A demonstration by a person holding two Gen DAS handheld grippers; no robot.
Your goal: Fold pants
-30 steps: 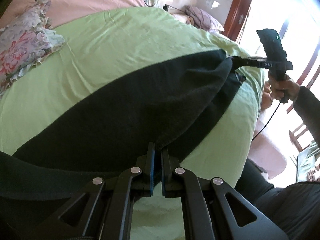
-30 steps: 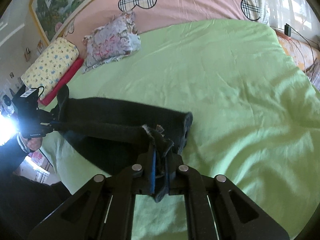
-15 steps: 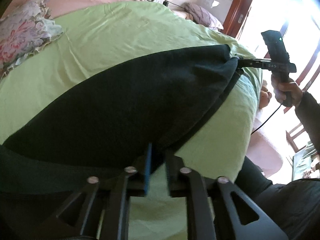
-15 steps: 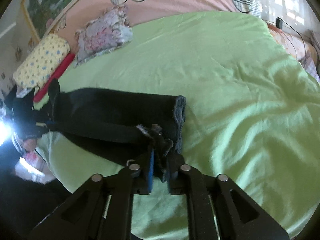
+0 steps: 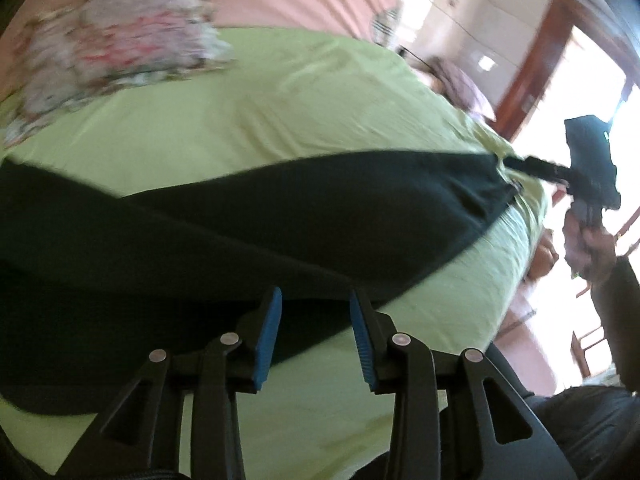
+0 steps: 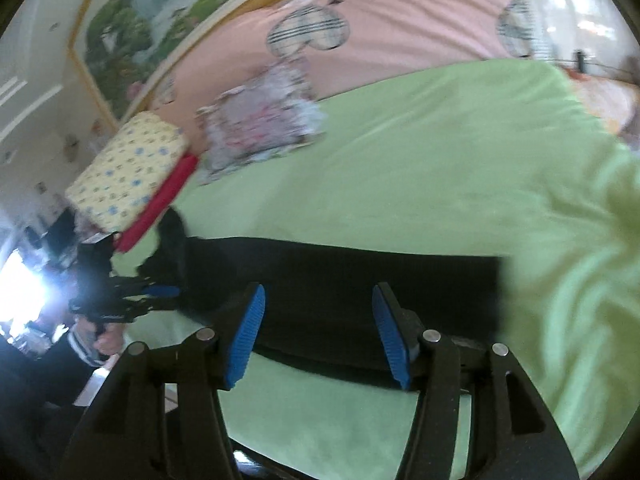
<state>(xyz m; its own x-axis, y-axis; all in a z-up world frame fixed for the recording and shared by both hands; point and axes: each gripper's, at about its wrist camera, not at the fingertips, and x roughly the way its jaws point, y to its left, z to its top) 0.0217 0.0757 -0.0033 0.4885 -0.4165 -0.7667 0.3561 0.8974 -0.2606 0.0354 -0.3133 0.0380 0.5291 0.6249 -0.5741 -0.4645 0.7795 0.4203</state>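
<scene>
The dark pants (image 5: pixel 280 220) lie flat on the green bedspread (image 5: pixel 280 112), folded lengthwise into a long band; they also show in the right wrist view (image 6: pixel 340 276). My left gripper (image 5: pixel 315 312) is open and empty, its blue pads just over the pants' near edge. My right gripper (image 6: pixel 318 320) is open and empty above the pants' near edge. The other gripper shows at the far end in each view: the right one (image 5: pixel 532 166) at the pants' end, the left one (image 6: pixel 160 292) at the opposite end.
A floral pillow (image 6: pixel 260 120) and a yellow dotted cushion (image 6: pixel 128 168) with a red one (image 6: pixel 160 204) lie near the pink headboard (image 6: pixel 400 12). The bed edge runs close below both grippers. A wooden door frame (image 5: pixel 532 64) and the person's body (image 5: pixel 600 432) are at the right.
Both grippers have opened and let go of the pants, which now lie flat on the bed. Both views are blurred from motion and have tilted upward.
</scene>
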